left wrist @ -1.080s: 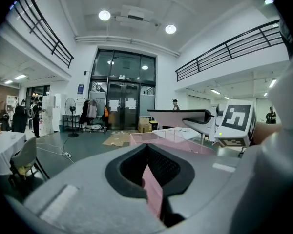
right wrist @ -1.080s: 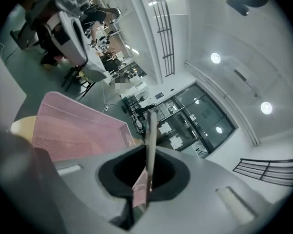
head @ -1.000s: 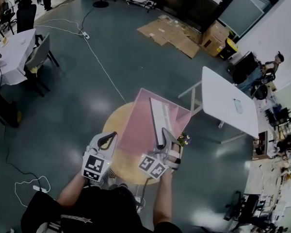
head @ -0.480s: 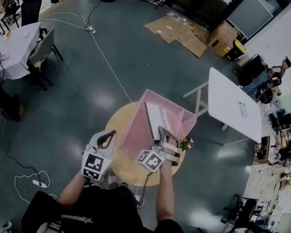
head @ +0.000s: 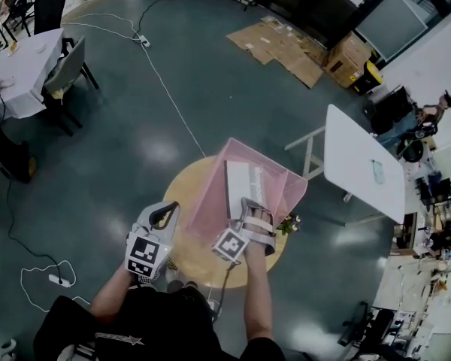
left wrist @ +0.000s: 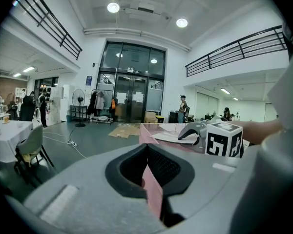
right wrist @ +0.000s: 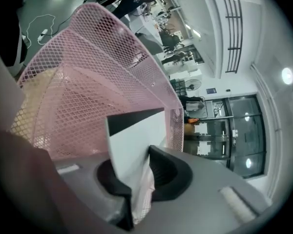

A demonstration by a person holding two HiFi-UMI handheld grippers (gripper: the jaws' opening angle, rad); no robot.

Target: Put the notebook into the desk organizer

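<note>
A pink mesh desk organizer [head: 208, 201] stands on a round yellow table [head: 179, 195]. In the head view the white notebook [head: 239, 189] stands on edge inside it, held at its near end by my right gripper [head: 249, 206]. The right gripper view shows the notebook [right wrist: 134, 145] between both pads, with mesh [right wrist: 88, 72] behind it. My right gripper [right wrist: 136, 173] has just been opening its jaws a little, and the pads still touch the notebook. My left gripper [head: 167, 211] sits at the organizer's near left corner. In its own view the left gripper [left wrist: 150, 155] is shut on a thin pink wall [left wrist: 153, 195].
A white table [head: 361, 168] stands close on the right, and a small bunch of flowers [head: 288, 220] lies by the organizer. Flattened cardboard [head: 279, 47] and cables lie on the floor beyond. A chair and another white table [head: 19, 74] are at far left.
My right gripper has come down and rolled, taking the notebook from above the organizer to inside it. The left gripper has stayed at the near corner.
</note>
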